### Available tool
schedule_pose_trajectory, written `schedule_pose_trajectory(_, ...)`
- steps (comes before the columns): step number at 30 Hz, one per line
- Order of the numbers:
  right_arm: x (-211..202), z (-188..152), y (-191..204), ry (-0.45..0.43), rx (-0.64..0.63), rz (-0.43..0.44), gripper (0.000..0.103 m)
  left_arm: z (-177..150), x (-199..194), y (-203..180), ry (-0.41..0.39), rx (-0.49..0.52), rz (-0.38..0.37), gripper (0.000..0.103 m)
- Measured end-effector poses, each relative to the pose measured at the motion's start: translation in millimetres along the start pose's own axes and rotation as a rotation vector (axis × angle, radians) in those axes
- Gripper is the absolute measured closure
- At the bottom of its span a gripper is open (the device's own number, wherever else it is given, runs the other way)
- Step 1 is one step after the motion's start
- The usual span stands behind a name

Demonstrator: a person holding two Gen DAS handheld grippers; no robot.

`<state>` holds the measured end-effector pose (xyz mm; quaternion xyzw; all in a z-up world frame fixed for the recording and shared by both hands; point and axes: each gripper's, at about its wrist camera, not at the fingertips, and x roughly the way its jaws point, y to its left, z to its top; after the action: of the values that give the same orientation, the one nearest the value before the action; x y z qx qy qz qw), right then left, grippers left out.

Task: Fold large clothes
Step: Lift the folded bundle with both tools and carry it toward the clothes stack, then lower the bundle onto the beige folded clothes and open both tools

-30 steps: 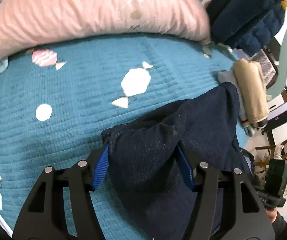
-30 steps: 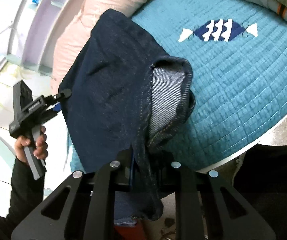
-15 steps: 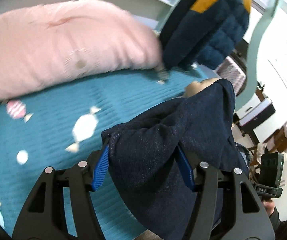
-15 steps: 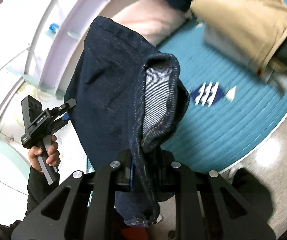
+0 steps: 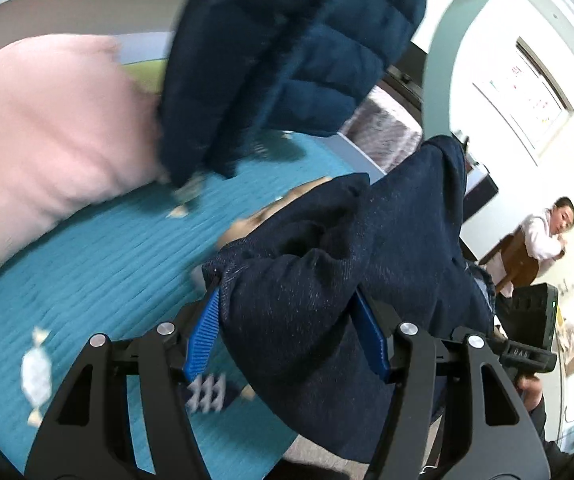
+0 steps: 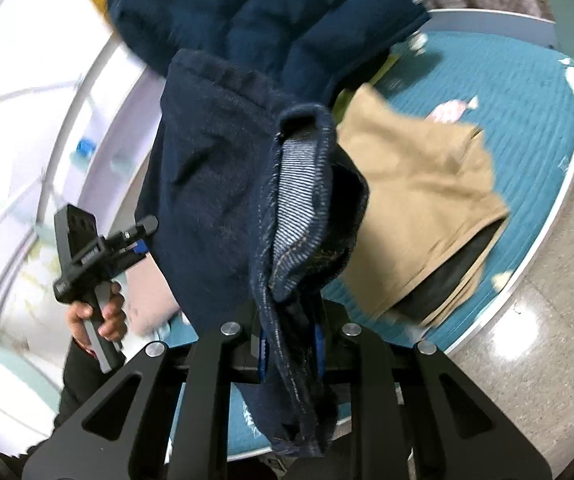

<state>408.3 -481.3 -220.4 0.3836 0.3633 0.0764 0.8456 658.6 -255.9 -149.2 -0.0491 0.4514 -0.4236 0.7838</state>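
While aloft | jeans (image 6: pixel 215 184) clamped in right gripper (image 6: pixel 289 346)

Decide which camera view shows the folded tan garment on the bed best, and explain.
The right wrist view: the tan garment lies in the open on the teal quilt. In the left wrist view only a blurred sliver shows behind the dark jeans.

- The jeans (image 6: pixel 223 184) are dark indigo denim, with a paler blue-and-white twill inside at the turned-out edge.
- The bedspread (image 5: pixel 99 280) is teal, ribbed, scattered with white and pink candy shapes.
- The puffer jacket (image 5: pixel 295 60) at the far side is navy, quilted, with a mustard-yellow patch.
- The pillow (image 5: pixel 47 128) on the left is pale pink.
- The folded trousers (image 6: pixel 419 184) on the right are tan.
- The gripper pads (image 5: pixel 203 336) are bright blue on black frames.
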Motion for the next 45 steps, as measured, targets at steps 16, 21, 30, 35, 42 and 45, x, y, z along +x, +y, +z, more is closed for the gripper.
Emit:
schedule_pose_trajectory(16, 53, 87, -119, 0.036, 0.138, -0.037, 0.088, 75, 160, 1, 0.133, 0.014, 0.092, 0.041)
schedule_pose_trajectory(21, 86, 90, -130, 0.06, 0.072, -0.136, 0.087, 65, 183, 43, 0.126, -0.102, 0.135, 0.04)
schedule_pose_trajectory(30, 133, 65, -125, 0.082, -0.105, -0.454, 0.071, 50, 203, 41, 0.105, -0.046, 0.234, 0.036)
schedule_pose_trajectory(35, 103, 63, -126, 0.018, -0.068, -0.439, 0.063, 46, 143, 25, -0.065, 0.0, 0.142, 0.035)
schedule_pose_trajectory(42, 57, 51, -60, -0.113, -0.302, -0.571, 0.054, 29, 135, -20, -0.069, 0.218, 0.107, 0.035)
schedule_pose_trajectory(45, 77, 50, -42, -0.08, -0.394, -0.564, 0.087, 25, 164, -16, 0.014, 0.152, 0.059, 0.035)
